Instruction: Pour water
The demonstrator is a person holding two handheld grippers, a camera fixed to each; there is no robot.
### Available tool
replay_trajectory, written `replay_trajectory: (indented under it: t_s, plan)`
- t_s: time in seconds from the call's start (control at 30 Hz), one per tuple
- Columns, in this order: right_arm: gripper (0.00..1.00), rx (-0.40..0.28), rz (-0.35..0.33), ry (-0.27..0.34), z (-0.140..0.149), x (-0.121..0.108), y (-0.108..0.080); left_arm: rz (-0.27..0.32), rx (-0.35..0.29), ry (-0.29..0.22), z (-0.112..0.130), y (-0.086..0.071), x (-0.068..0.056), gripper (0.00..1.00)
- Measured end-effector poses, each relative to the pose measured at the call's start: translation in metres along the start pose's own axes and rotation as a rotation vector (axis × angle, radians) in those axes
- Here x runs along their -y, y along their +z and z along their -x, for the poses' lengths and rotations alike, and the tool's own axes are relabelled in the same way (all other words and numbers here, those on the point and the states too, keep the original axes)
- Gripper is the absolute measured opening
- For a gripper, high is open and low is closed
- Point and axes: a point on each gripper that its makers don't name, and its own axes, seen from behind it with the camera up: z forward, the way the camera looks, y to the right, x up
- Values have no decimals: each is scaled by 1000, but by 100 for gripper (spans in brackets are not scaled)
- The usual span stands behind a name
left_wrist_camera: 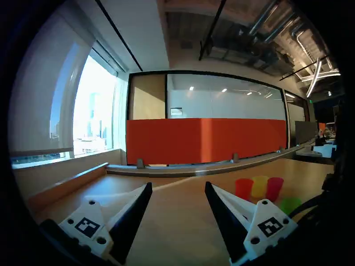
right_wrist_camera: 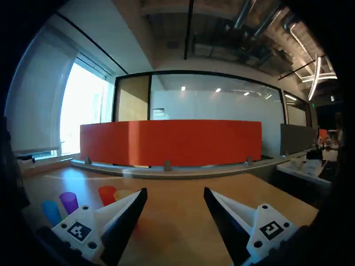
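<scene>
Small plastic cups stand on a wooden desk (left_wrist_camera: 177, 221). In the left gripper view an orange cup (left_wrist_camera: 243, 188), a yellow cup (left_wrist_camera: 260, 185), a red cup (left_wrist_camera: 274, 188) and a green cup (left_wrist_camera: 290, 204) sit to the right, beyond the left gripper (left_wrist_camera: 178, 188), which is open and holds nothing. In the right gripper view a blue cup (right_wrist_camera: 51, 212), a purple cup (right_wrist_camera: 69, 201), a red-orange cup (right_wrist_camera: 107, 194) and a yellow cup (right_wrist_camera: 123, 194) stand at the lower left, partly behind the left finger. The right gripper (right_wrist_camera: 175, 190) hangs open over bare desk (right_wrist_camera: 177, 221).
An orange divider panel (left_wrist_camera: 204, 139) runs along the desk's far edge, with glass walls behind. A bright window (left_wrist_camera: 91, 117) and a raised wooden ledge (left_wrist_camera: 66, 186) lie to the left. More desks with clutter (right_wrist_camera: 310, 166) stand at the right.
</scene>
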Motion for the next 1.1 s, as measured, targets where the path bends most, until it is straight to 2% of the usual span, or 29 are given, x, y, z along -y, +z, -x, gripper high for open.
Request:
replay_trajectory:
  t_s: [0.1,0.27,0.5,0.67,1.1]
  plan:
    - [99,5,1,8,0,1,1,-13,-2,-15,5,0,2,88]
    - [99,11,14,2,0,-2,2,-32,-24,-8,8,0,4,88]
    - [99,27,31,-51,0,-1,2,-71,-21,-9,19,1,10,88]
    - [99,36,33,-67,0,4,5,-71,-16,-32,26,3,8,88]
    - [99,48,6,-79,2,16,11,-66,16,-36,48,10,1,88]
